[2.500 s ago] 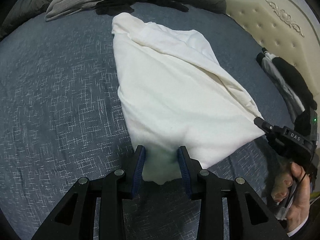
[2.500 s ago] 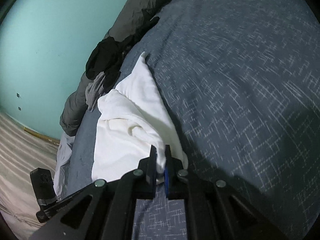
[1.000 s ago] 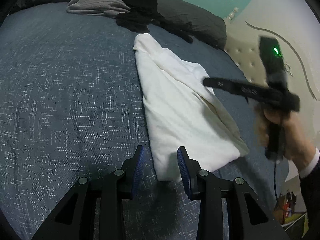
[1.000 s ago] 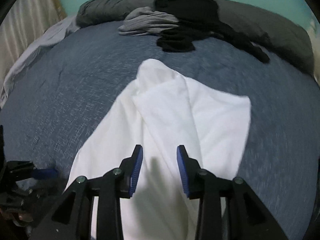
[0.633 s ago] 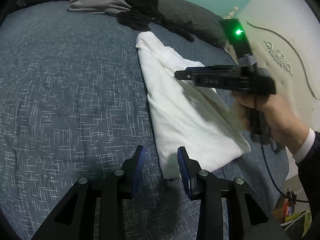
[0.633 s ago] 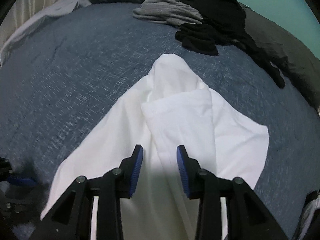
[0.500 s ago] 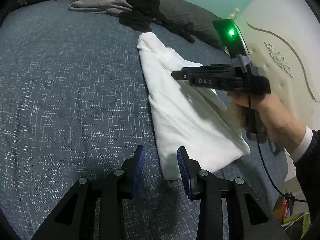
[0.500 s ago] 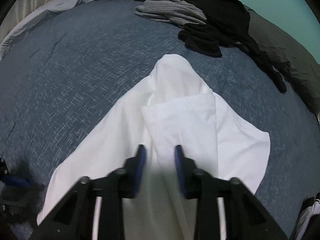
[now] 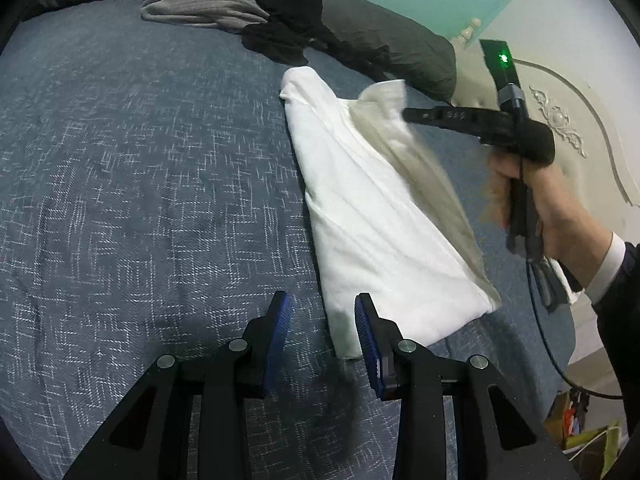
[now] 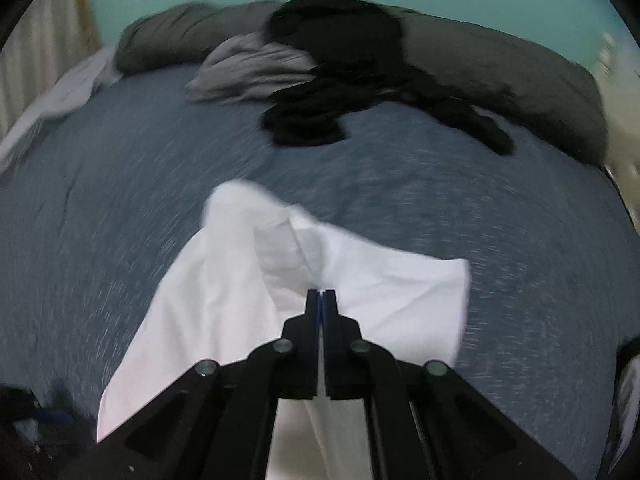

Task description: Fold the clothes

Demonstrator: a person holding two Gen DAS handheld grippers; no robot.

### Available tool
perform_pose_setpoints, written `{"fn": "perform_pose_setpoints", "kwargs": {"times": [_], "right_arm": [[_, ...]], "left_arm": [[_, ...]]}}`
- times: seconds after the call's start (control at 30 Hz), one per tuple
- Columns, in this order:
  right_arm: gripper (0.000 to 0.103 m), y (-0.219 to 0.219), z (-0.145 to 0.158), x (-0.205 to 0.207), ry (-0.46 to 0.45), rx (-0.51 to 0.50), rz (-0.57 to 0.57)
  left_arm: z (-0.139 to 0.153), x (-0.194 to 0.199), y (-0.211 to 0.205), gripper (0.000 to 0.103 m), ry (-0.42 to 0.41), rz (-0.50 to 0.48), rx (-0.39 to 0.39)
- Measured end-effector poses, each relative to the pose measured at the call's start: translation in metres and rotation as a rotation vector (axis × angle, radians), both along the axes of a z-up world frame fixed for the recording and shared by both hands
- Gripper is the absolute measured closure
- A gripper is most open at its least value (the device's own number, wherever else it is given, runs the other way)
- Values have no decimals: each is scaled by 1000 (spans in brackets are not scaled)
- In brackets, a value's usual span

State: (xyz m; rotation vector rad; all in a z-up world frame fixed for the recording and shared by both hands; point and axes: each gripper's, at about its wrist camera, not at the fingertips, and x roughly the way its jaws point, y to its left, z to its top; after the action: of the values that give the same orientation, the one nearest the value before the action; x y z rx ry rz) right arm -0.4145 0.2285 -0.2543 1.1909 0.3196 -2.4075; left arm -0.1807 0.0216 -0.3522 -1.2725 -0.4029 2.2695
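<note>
Nearest the left wrist camera, the left gripper (image 9: pixel 322 320) hangs with its blue pads partly apart and nothing pinched; the near corner of the white garment (image 9: pixel 372 216) lies just ahead of its right pad, and the rest of the gap looks down on bare blue bedspread (image 9: pixel 140 200), which suggests it is waiting to pin or take that corner once the far side is dealt with. The garment itself lies as a long narrow wedge on the bedspread, already doubled lengthwise, tapering toward the far pillows. Midway along it the right gripper (image 10: pixel 321 294), held in the person's right hand (image 9: pixel 532 200), has just been closing and its jaws now stand fully together on the edge of the upper layer; in the left wrist view that flap appears lifted off the lower layer and blurred, so the grip seems meant to carry it over for the next fold. Beyond lie a grey garment (image 9: pixel 200 4) and black clothes (image 9: pixel 280 12) heaped against the dark pillows (image 9: pixel 392 40), apparently awaiting their turn.
</note>
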Motion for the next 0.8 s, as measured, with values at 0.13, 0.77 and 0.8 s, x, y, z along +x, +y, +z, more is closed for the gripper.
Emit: {"fn": "perform_pose_setpoints", "kwargs": {"times": [0.13, 0.77, 0.8], "right_arm": [[102, 34, -5, -29, -41, -35, -134], [71, 64, -36, -67, -167, -196, -268], [71, 62, -38, -69, -164, -189, -266]], "left_arm": [[-2, -2, -1, 66, -6, 1, 1], [-7, -5, 2, 66, -7, -7, -13], [-7, -5, 2, 66, -8, -7, -14]]}}
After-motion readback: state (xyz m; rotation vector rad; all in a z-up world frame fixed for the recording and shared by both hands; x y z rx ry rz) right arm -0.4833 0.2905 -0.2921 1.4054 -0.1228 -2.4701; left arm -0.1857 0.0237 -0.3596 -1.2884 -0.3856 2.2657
